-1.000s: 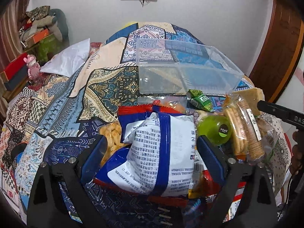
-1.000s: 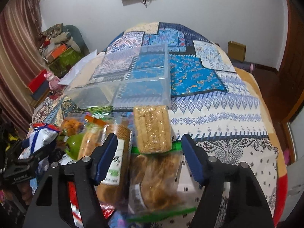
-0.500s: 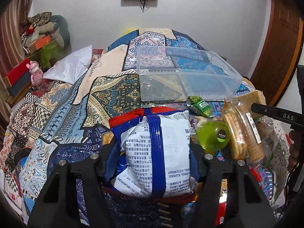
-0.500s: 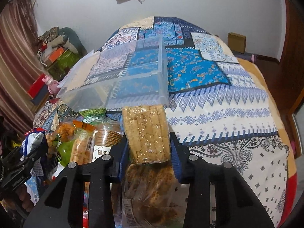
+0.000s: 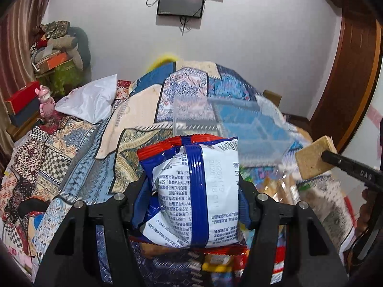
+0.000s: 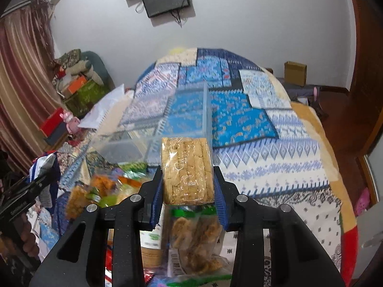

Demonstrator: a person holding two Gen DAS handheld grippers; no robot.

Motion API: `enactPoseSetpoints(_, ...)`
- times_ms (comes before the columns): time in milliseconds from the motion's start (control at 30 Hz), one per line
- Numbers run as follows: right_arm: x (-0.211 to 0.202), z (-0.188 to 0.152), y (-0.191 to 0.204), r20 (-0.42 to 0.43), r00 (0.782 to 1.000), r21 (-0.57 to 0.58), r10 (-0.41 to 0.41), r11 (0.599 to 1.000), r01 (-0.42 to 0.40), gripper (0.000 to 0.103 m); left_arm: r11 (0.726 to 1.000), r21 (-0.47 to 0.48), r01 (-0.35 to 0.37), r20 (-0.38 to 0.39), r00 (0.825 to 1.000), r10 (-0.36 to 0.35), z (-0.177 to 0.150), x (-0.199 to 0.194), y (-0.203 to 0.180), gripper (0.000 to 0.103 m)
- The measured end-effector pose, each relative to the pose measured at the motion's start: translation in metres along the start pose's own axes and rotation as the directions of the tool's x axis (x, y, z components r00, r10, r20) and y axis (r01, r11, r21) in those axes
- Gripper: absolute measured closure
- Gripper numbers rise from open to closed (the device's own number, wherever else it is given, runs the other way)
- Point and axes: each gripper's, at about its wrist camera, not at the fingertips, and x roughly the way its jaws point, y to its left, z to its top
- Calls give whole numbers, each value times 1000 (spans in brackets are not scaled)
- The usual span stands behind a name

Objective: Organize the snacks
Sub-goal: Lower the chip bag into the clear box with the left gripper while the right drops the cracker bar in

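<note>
We see a big bed (image 6: 275, 148) with a patchwork blanket in blue, white and tan. It fills most of both views. A white pillow (image 5: 91, 100) lies near the bed's left edge.

On the bed sits a clear plastic box (image 6: 165, 119). It is open on top and looks blurry. It sits toward the middle of the bed, behind the pile of snacks.

The pile of snacks (image 6: 115, 189) lies at the near end of the bed, just in front of the clear box. It has bags in orange, green and yellow. They are too blurry for us to tell each one.

Our left gripper (image 5: 195, 191) is squeezed tight on a white and blue snack bag (image 5: 194, 191) with red ends. The bag stands up between the two black fingers. It is held up above the pile, in front of the box's near wall.

Our right gripper (image 6: 188, 184) is pressed tight on a pack of tan crackers (image 6: 186, 169) in clear wrap. The pack sticks up between the blue pads (image 6: 156, 196), close to the box's near corner. Under it lies a clear bag of brown fried snacks (image 6: 196, 239) with a green strip, at the near edge of the bed.

In the left view we see the same cracker pack at the right side, held by the other gripper.
</note>
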Motion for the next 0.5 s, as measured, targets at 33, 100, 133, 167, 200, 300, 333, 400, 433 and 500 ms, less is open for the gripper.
enactPoseSetpoints(33, -3, 3, 1, 11, 1000, -5, 0, 1000, 0, 69, 1000, -2, 6, 6, 1000, -6, 5, 0, -1, 42)
enactPoseSetpoints(100, -7, 10, 3, 31, 1000, -9, 2, 1000, -2, 69, 1000, 4, 12, 19, 1000, -12, 14, 0, -4, 42)
enactPoseSetpoints(133, -8, 13, 5, 39, 999, -11, 5, 1000, -4, 69, 1000, 10, 15, 28, 1000, -15, 20, 1, -6, 42)
enactPoseSetpoints(167, -9, 18, 7, 49, 999, -15, 9, 1000, -8, 69, 1000, 14, 18, 32, 999, -18, 24, 1, -8, 42)
enactPoseSetpoints(200, -10, 20, 8, 56, 998, -18, 10, 1000, -9, 69, 1000, 19, 22, 37, 999, -23, 28, 2, -10, 42)
enactPoseSetpoints(300, -9, 31, 13, 78, 997, -25, 18, 1000, -16, 69, 999, 38, 31, 49, 998, -33, 44, 8, -18, 42)
enactPoseSetpoints(333, -8, 35, 15, 84, 996, -28, 22, 999, -19, 69, 999, 44, 33, 53, 998, -35, 48, 11, -20, 42)
enactPoseSetpoints(400, -4, 43, 18, 93, 995, -32, 27, 999, -24, 69, 998, 58, 29, 57, 998, -33, 57, 18, -25, 42)
enactPoseSetpoints(433, -1, 46, 19, 96, 995, -34, 29, 999, -26, 69, 998, 62, 31, 56, 998, -35, 61, 22, -27, 42)
enactPoseSetpoints(500, 4, 53, 21, 100, 994, -39, 35, 999, -32, 69, 997, 68, 33, 48, 998, -36, 66, 31, -29, 42)
